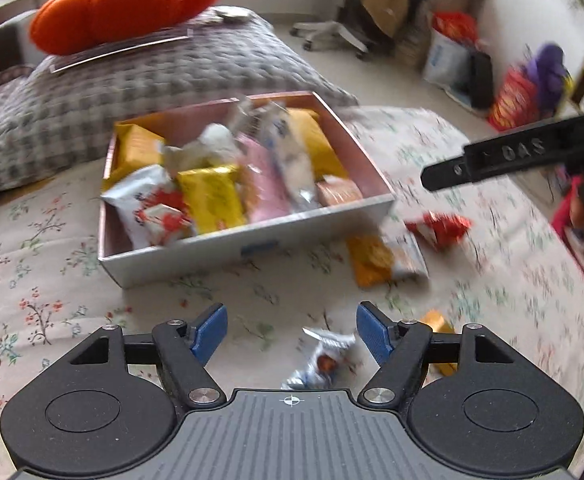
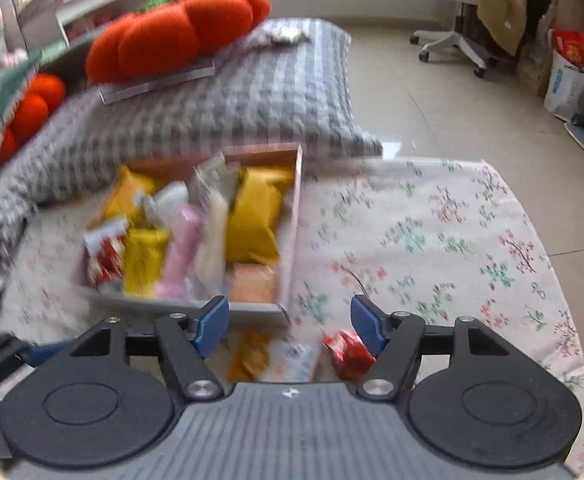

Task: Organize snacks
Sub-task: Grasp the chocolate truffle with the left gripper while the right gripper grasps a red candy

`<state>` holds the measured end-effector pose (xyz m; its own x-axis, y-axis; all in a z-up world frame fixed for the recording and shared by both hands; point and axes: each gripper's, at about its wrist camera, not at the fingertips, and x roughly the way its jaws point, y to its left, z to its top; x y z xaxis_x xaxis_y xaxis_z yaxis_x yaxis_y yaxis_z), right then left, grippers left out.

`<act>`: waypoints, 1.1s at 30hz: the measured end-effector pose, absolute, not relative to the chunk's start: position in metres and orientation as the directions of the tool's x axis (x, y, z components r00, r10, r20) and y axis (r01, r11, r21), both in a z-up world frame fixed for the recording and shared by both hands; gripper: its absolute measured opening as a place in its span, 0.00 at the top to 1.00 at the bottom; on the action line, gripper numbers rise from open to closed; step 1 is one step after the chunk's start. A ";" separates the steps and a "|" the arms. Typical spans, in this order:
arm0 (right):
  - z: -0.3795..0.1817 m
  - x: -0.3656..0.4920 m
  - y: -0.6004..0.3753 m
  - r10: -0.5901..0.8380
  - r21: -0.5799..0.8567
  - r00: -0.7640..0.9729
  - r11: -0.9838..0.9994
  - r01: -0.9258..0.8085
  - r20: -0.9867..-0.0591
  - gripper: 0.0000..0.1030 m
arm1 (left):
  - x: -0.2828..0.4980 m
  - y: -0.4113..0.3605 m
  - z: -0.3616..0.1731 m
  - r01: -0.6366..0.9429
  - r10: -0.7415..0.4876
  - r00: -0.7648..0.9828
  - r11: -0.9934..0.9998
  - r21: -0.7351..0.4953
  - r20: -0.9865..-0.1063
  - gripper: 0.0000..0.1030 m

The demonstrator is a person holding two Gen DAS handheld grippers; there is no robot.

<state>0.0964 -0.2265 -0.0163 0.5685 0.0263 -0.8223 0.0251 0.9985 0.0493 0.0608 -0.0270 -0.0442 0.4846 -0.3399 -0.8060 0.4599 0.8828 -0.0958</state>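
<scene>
A shallow pink-lined box [image 1: 252, 246] full of snack packets sits on the floral bedspread; it also shows in the right wrist view [image 2: 292, 236]. My left gripper [image 1: 292, 334] is open and empty, above a small silver wrapped snack [image 1: 324, 358]. An orange packet [image 1: 380, 258] and a red packet [image 1: 438, 228] lie right of the box. A small yellow packet [image 1: 438, 322] lies by my right finger. My right gripper [image 2: 290, 326] is open and empty, hovering over the orange packet [image 2: 268, 354] and red packet [image 2: 348, 350]. It shows as a black finger in the left wrist view [image 1: 492, 158].
A grey checked pillow [image 1: 152, 80] with an orange pumpkin cushion [image 1: 124, 4] lies behind the box. The bed edge runs along the right [image 2: 540, 240]. An office chair [image 2: 464, 12] and bags [image 1: 452, 52] stand on the floor beyond.
</scene>
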 end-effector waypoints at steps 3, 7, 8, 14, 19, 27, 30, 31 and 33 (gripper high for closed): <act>-0.023 0.095 -0.238 -0.012 0.007 0.555 0.999 0.033 -0.832 0.38 | 0.056 -0.036 -0.051 0.487 -0.328 0.469 0.871 -0.071 -0.820 0.30; -0.031 0.096 -0.255 -0.064 -0.021 0.528 0.996 0.086 -0.847 0.36 | 0.052 -0.044 -0.054 0.505 -0.331 0.457 0.861 -0.066 -0.825 0.30; -0.033 0.097 -0.257 -0.061 -0.014 0.519 0.996 0.093 -0.852 0.36 | 0.052 -0.047 -0.055 0.514 -0.335 0.453 0.855 -0.065 -0.826 0.30; -0.042 0.100 -0.255 -0.025 0.012 0.489 0.997 0.072 -0.872 0.36 | 0.047 -0.057 -0.065 0.553 -0.316 0.430 0.833 -0.030 -0.846 0.32; -0.050 0.104 -0.255 -0.043 -0.009 0.464 0.997 0.074 -0.885 0.36 | 0.052 -0.052 -0.070 0.534 -0.324 0.406 0.843 -0.066 -0.854 0.35; -0.067 0.112 -0.255 -0.055 -0.023 0.422 0.997 0.080 -0.905 0.36 | 0.052 -0.058 -0.081 0.555 -0.315 0.380 0.830 -0.058 -0.870 0.40; -0.070 0.114 -0.253 -0.054 -0.022 0.416 0.996 0.082 -0.908 0.36 | 0.054 -0.058 -0.086 0.554 -0.307 0.369 0.830 -0.058 -0.877 0.45; -0.070 0.115 -0.253 -0.054 -0.022 0.416 0.996 0.081 -0.908 0.36 | 0.055 -0.057 -0.086 0.555 -0.307 0.367 0.830 -0.058 -0.878 0.48; -0.070 0.115 -0.253 -0.054 -0.022 0.416 0.996 0.082 -0.908 0.36 | 0.056 -0.056 -0.088 0.550 -0.303 0.364 0.833 -0.059 -0.881 0.50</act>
